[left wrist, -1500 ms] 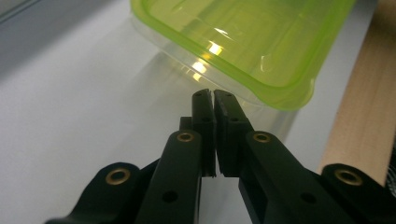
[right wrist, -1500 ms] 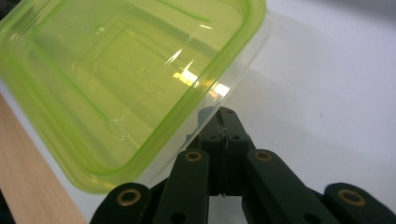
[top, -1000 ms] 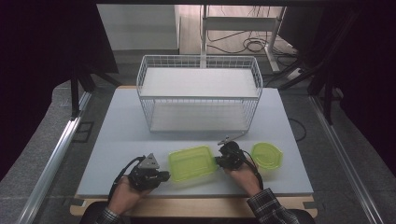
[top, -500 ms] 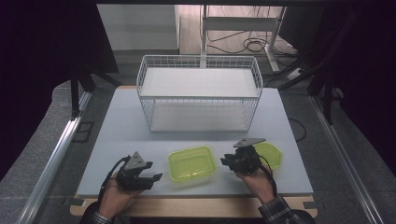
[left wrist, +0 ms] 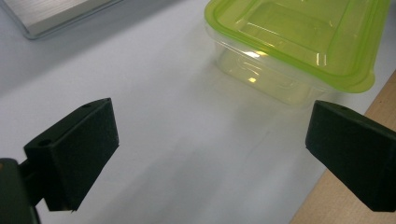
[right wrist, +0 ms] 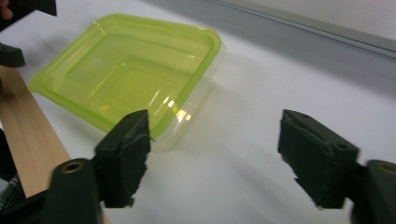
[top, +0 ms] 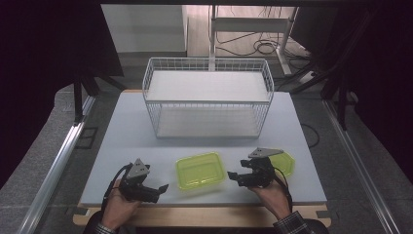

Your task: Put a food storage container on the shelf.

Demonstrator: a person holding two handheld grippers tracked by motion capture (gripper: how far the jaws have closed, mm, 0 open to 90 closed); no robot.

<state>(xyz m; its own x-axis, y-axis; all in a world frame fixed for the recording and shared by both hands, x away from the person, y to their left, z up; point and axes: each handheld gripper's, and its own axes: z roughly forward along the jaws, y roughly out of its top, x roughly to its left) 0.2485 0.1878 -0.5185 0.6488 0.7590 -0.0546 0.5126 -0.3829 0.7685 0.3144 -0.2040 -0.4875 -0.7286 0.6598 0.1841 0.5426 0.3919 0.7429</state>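
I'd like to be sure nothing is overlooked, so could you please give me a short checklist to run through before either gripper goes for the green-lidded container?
1. Left gripper open: ok, its fingers stand wide apart with nothing between them.
2. Right gripper open: ok, also holding nothing.
3. Lid seated on the container: ok, the green rim looks flush all round.
4. Container free to lift: ok, nothing rests on it and both grippers are apart from it.
5. Second green container: cannot tell its state, the right gripper covers most of it.
6. Wire basket empty: ok.
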